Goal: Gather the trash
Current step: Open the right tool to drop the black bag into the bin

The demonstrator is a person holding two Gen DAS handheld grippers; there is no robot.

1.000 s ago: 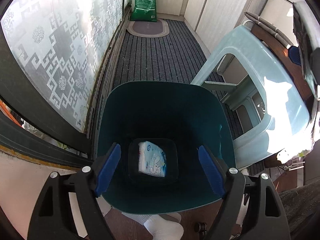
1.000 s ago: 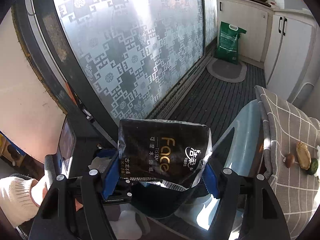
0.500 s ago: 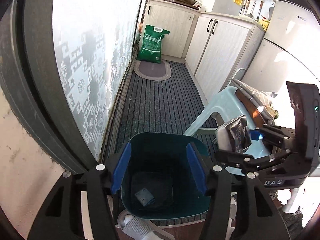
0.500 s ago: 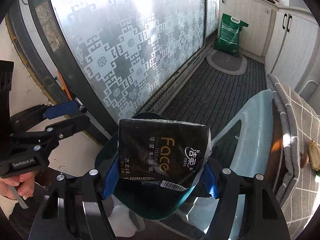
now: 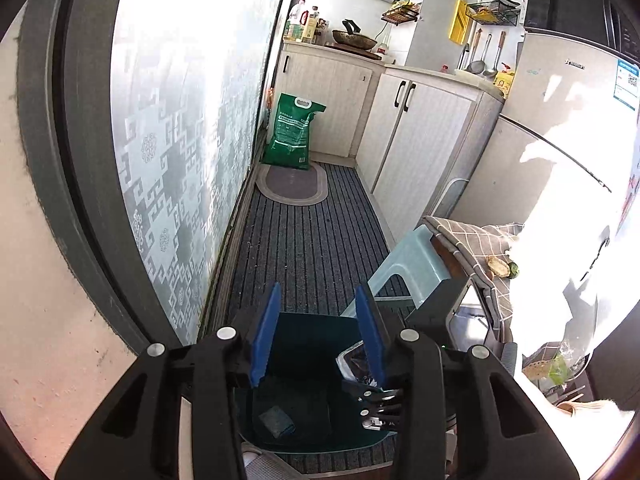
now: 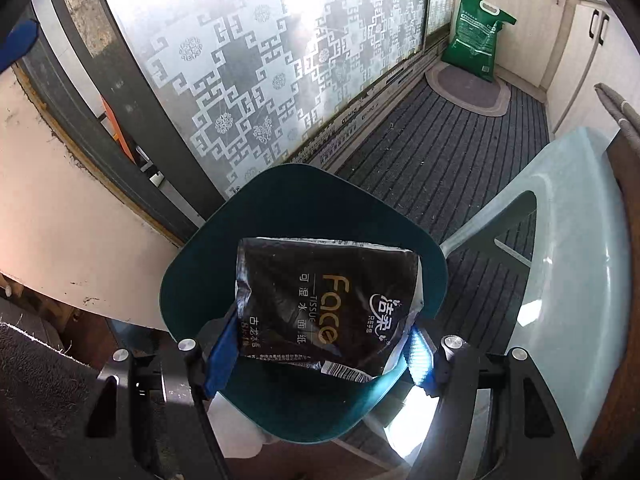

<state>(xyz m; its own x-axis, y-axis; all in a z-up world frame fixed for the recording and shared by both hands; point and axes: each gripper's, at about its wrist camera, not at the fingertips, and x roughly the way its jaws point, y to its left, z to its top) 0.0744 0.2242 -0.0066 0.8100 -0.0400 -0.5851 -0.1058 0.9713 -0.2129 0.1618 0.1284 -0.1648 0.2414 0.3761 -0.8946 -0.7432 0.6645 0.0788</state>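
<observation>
Tissue pack [image 6: 324, 304] sits clamped between your right gripper [image 6: 316, 354] pads, long axis across the jaws, directly above the open bin [image 6: 200, 264]. Your left gripper [image 5: 318, 332], empty and closing, is farther from the bin. Release straight down.

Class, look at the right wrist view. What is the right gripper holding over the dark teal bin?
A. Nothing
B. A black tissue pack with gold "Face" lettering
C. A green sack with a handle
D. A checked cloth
B: the black tissue pack sits clamped between the blue fingers of the right gripper, directly above the open teal bin.
</observation>
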